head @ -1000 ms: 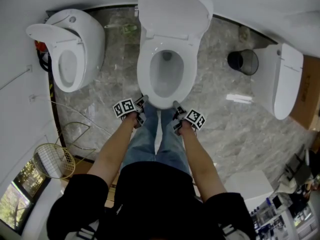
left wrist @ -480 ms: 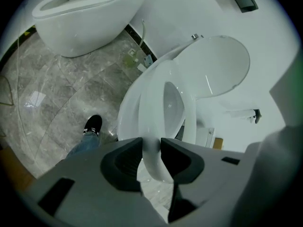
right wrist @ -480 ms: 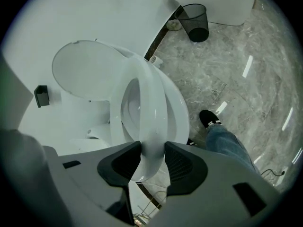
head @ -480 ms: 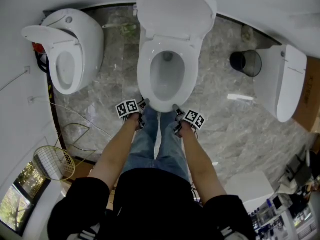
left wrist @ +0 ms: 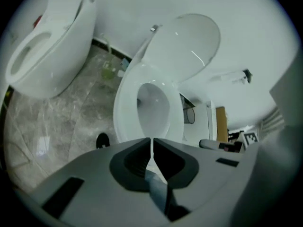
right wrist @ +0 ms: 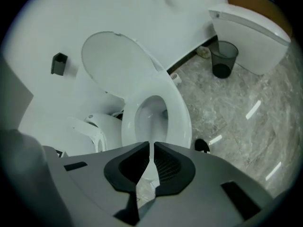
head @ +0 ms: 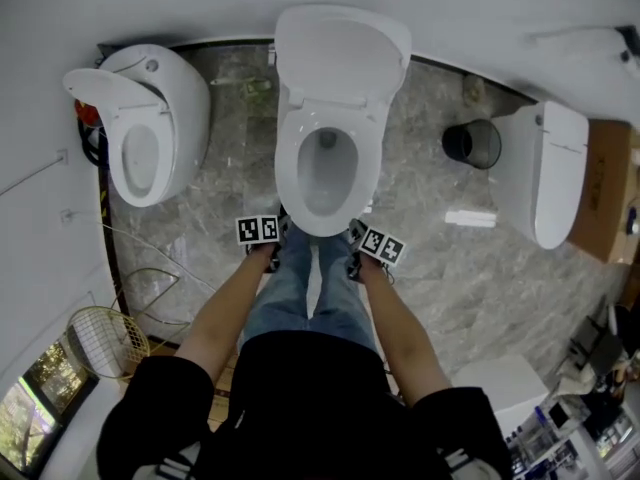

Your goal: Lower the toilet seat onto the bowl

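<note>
The white toilet's seat (head: pixel 288 163) lies flat on the bowl, and its lid (head: pixel 340 53) stands up against the wall. My left gripper (head: pixel 277 234) is at the bowl's front rim on the left, my right gripper (head: pixel 354 238) at the front rim on the right. In the left gripper view the jaws (left wrist: pixel 151 148) are shut with nothing between them, in front of the seat (left wrist: pixel 124 103) and lid (left wrist: pixel 187 46). The right gripper's jaws (right wrist: pixel 150 152) are shut and hold nothing, below the seat (right wrist: pixel 182 122). Both pairs of jaws have just been closing.
A second toilet (head: pixel 150 128) stands at the left and a third (head: pixel 545 173) at the right. A black bin (head: pixel 472 143) sits between the middle and right toilets. A wire basket (head: pixel 105 338) lies at the lower left. The person's legs (head: pixel 305 288) stand before the bowl.
Both grippers have rolled, so their marker cubes now face up more squarely, and they sit slightly back from the bowl's front. The seat lies on the bowl as before.
</note>
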`<state>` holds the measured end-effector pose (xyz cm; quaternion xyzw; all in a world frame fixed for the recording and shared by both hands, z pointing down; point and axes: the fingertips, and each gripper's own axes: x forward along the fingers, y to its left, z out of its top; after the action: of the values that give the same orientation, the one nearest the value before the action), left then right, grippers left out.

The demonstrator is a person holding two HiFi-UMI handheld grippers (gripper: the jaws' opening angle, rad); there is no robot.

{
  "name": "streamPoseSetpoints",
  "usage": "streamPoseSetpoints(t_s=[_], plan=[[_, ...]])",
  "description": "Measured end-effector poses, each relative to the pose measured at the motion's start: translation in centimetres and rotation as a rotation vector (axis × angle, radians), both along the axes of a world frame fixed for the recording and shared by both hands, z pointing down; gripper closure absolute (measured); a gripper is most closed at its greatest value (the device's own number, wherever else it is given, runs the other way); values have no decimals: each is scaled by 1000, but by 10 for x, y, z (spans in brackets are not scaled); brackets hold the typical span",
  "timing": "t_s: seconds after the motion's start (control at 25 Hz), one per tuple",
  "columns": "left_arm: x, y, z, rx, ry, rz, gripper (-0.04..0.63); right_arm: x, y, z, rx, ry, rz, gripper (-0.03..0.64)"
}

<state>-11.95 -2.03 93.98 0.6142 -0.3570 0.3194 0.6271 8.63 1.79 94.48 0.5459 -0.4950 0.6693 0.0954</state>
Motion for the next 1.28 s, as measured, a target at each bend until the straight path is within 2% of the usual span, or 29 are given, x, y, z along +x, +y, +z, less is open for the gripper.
streamPoseSetpoints(t_s=[0.12,0.24,0.36,0.48,0.72,0.92,1.04,1.16,1.28], plan=[[14,-44,-50,205,-8,149,584,14,-47,-54,155,98,-69,598],[26,-84,-114,401,-1,206,589,25,-86,-118,313,228,-166,600],[35,-117,-185,590,21,193,589,33,-113,-185,465,355,-232,600],[42,-140,-255,791,41,193,589,35,-138,-255,617,462,-248,600],[47,-149,-398,1162,44,180,591,28,-158,-403,921,614,-215,600],[40,-140,-508,1441,49,124,591,18,-145,-513,1157,714,-167,600],[33,-129,-555,1556,51,79,591,14,-134,-551,1237,765,-149,600],[28,-121,-579,1594,41,63,591,10,-127,-567,1259,811,-134,601],[25,-124,-581,1615,14,65,591,5,-128,-577,1279,845,-132,601]])
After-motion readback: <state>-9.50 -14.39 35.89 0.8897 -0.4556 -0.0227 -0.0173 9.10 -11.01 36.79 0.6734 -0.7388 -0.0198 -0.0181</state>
